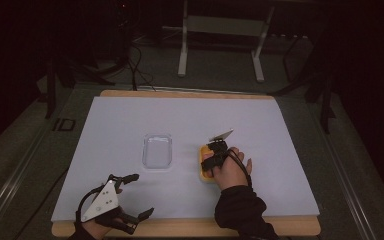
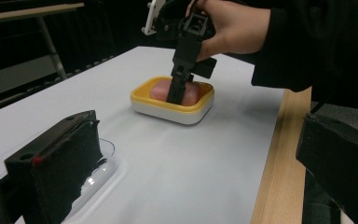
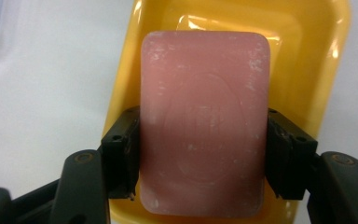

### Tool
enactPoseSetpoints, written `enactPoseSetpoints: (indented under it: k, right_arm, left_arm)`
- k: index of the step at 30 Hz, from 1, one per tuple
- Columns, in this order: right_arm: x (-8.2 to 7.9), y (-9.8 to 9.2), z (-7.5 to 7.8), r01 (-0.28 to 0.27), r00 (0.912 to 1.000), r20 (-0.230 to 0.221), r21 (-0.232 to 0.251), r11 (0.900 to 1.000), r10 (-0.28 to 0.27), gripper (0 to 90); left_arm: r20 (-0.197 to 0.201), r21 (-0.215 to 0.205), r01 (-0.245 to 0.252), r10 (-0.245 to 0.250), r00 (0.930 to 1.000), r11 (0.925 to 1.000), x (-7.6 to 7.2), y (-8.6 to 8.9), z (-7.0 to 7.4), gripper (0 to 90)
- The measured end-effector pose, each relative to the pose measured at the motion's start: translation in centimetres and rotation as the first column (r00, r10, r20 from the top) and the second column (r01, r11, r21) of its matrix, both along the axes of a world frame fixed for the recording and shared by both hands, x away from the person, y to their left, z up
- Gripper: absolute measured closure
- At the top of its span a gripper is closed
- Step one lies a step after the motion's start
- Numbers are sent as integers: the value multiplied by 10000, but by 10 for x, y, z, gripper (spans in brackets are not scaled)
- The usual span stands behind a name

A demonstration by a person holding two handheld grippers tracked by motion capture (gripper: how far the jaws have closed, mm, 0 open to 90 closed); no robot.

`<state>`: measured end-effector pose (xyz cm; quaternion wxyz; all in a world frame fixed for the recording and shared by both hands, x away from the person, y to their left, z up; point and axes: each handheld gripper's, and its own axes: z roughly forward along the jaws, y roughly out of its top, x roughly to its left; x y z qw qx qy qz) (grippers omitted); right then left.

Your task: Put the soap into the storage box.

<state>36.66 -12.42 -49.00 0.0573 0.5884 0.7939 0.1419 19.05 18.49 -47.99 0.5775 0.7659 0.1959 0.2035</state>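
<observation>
A pink bar of soap (image 3: 204, 126) lay in a yellow soap dish (image 3: 307, 60), clamped across its width between the jaws of the right gripper (image 3: 204, 158), whose pads pressed on its two long sides. In the left gripper view the dish (image 2: 173, 103) showed a yellow rim over a white base, standing flat on the table, with the right gripper (image 2: 176, 91) pointing steeply down into it and the person's right hand (image 2: 233, 28) wrapped round its body. From above, the dish (image 1: 204, 172) sat right of the table's middle, mostly covered by that hand (image 1: 231, 170).

The dish rested on a pale, white-looking sheet (image 1: 190, 120) that covered nearly the whole wooden tabletop (image 1: 190, 227), a strip of which showed bare along the near edge. The room around was dark; a table frame with light legs (image 1: 182, 50) stood beyond the far edge, and cables (image 1: 137, 70) trailed over the floor.

Left of the dish, well apart from it, a clear plastic lid or tray (image 1: 157, 150) lay on the sheet. Nothing stood between them. The left gripper (image 1: 140, 195) hovered at the near left corner, its jaws spread wide with nothing between them, the clear tray (image 2: 100, 172) just beyond its left-hand jaw in its own view.
</observation>
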Motion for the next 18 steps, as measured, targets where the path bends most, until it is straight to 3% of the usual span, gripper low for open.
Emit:
enactPoseSetpoints:
  k: [6,17,18]
  right_arm:
    - [0,2,-1,-20,10000,82,-111,9999,21,372]
    - [2,-5,4,-612,9978,-255,217,9979,617,330]
    - [0,-5,11,-643,9977,240,311,9974,636,257]
  left_arm:
    - [4,38,4,-4,10000,10000,0,0,0,6]
    - [-20,62,-11,11,10000,10000,1,0,0,6]
    - [-26,67,-8,8,10000,10000,1,-1,0,6]
